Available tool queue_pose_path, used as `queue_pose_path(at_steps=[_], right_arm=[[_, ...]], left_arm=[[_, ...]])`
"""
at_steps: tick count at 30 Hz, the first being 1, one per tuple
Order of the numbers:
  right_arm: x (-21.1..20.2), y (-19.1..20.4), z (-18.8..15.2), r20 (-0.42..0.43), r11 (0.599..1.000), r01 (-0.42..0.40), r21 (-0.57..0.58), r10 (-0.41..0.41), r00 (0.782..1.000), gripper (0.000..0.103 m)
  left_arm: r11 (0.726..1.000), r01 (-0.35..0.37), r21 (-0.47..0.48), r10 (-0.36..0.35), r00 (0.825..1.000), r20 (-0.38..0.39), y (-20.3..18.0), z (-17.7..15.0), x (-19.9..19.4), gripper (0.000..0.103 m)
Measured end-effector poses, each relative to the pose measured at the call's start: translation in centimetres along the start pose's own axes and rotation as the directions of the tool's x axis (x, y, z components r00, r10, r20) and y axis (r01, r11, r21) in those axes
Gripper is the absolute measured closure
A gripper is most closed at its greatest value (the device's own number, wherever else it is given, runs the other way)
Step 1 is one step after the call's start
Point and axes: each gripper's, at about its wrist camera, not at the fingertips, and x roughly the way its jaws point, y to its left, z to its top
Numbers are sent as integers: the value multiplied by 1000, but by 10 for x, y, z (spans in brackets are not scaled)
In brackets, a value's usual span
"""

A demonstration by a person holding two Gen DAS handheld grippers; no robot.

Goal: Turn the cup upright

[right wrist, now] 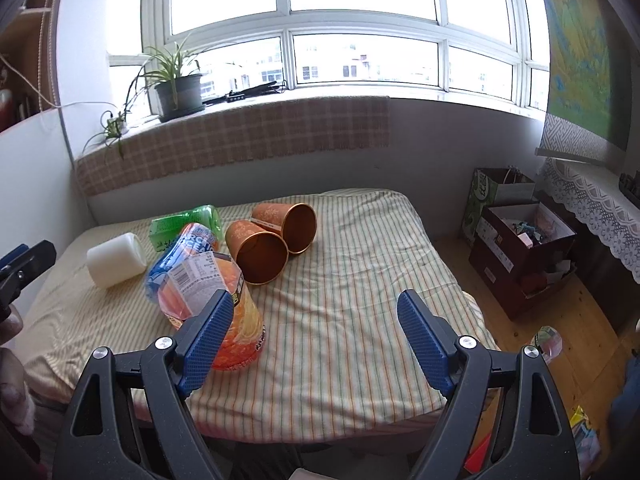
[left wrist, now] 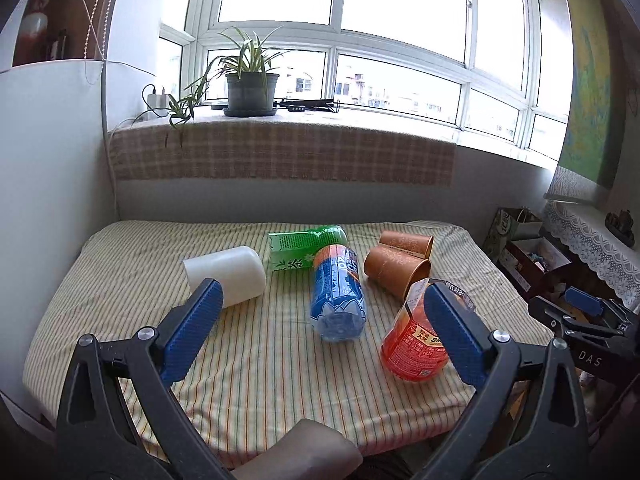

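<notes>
Two brown paper cups lie on their sides on the striped table: the nearer cup (left wrist: pixel 394 274) (right wrist: pixel 256 251) and the farther cup (left wrist: pixel 406 243) (right wrist: pixel 286 222), mouths toward the right. A white cup (left wrist: pixel 226 274) (right wrist: pixel 116 258) lies on its side at the left. My left gripper (left wrist: pixel 320 316) is open and empty, hovering above the near table. My right gripper (right wrist: pixel 316 334) is open and empty above the table's front right; it also shows at the right edge of the left wrist view (left wrist: pixel 584 312).
A blue bottle (left wrist: pixel 338 294) (right wrist: pixel 176 256), a green bottle (left wrist: pixel 304 246) (right wrist: pixel 186 224) and an orange bottle (left wrist: pixel 420 340) (right wrist: pixel 224 312) lie among the cups. Boxes and a bag (right wrist: pixel 520 240) stand on the floor to the right. A potted plant (left wrist: pixel 250 88) sits on the windowsill.
</notes>
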Motion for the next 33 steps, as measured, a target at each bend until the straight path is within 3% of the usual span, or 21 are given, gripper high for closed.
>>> queue_pose_path(at_steps=[33], right_arm=[[2,0,0,-13,1000,13,24,-13,1000,19]], left_arm=[[1000,-22,-13,22,1000,-11,6,3,-4,0]])
